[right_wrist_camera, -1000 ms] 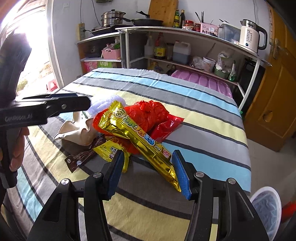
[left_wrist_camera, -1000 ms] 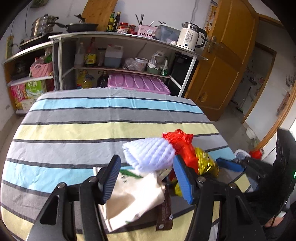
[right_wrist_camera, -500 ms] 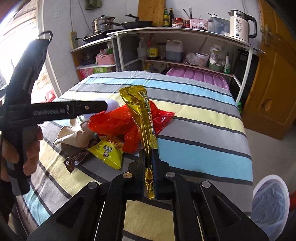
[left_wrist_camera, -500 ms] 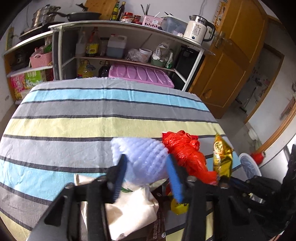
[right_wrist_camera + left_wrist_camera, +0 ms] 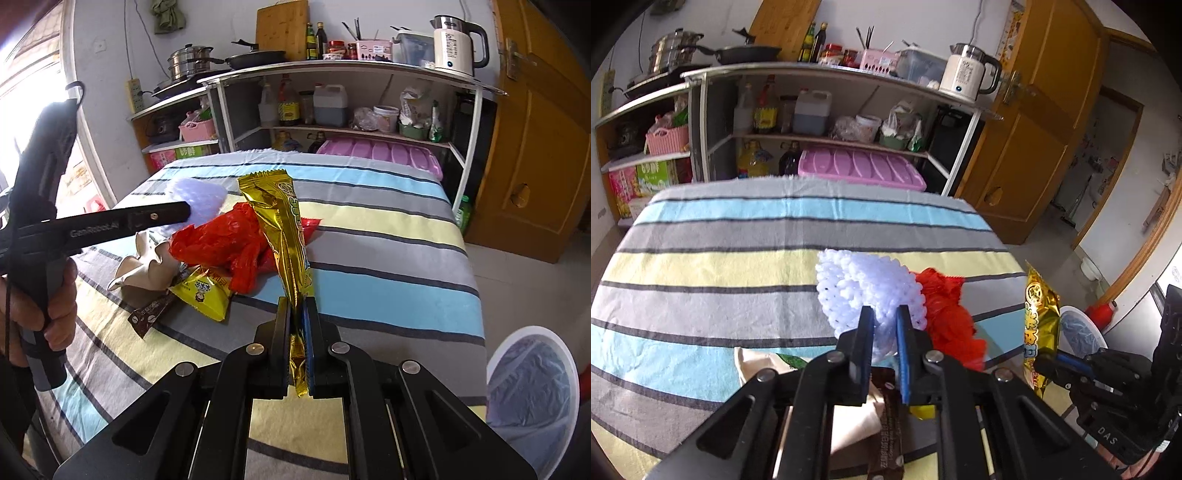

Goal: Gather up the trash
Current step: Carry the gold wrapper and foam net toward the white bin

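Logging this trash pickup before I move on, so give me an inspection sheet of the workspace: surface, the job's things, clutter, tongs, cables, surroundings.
Surface: striped tablecloth covers the table.
Job's things: gold snack wrapper lifted upright; white foam fruit net pinched; red plastic bag, yellow snack packet, brown wrapper and crumpled beige paper lie bunched on the cloth.
Clutter: nothing seen beyond the trash pile.
Tongs: left tongs have just been closing, now pressed on the foam net; right tongs shut on the gold wrapper.
Cables: a white power strip hangs on the wall.
Surroundings: lined white bin beside the table, kitchen shelves with kettle, wooden door.
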A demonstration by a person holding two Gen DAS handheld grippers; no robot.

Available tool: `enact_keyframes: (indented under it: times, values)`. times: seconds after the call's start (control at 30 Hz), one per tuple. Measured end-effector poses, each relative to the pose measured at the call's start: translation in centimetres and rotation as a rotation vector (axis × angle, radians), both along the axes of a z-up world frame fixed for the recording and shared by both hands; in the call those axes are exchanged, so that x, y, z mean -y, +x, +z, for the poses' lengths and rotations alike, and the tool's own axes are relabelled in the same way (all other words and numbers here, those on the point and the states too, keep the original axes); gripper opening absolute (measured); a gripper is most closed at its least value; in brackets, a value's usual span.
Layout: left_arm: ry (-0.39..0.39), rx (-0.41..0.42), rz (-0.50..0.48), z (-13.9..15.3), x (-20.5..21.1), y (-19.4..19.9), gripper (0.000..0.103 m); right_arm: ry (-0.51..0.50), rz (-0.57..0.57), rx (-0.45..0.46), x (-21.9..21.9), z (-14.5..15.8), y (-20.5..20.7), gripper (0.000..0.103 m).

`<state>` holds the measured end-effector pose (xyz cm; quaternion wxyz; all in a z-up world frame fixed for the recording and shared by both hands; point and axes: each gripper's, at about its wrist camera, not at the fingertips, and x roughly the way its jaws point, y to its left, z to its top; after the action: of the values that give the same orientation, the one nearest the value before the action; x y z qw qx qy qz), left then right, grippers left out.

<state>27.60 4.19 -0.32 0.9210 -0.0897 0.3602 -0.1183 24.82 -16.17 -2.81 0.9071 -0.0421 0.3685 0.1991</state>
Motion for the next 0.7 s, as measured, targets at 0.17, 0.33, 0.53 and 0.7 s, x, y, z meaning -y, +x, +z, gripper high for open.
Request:
enact_keyframes:
  times: [0.17,0.33,0.53,0.7]
  values:
    - [-0.002,0.05,-0.004,1.9,0.3,-1.8,0.012,0.012,-0.022,0.02,0.9,0.9,-1.1,0.006]
    - [-0.009,0.1,-0.023,3.8,1.5,-3.9,0.012,0.027,-0.048,0.048,2.1,2.3,-2.6,0.006]
    - [-0.01,0.143,-0.071,5.2,3.6,-6.2,0.012,0.032,-0.088,0.079,3.8,3.6,-4.7,0.006]
    - [-0.009,0.157,-0.118,5.8,5.7,-7.4,0.012,0.037,-0.124,0.107,5.5,4.6,-6.4,0.006]
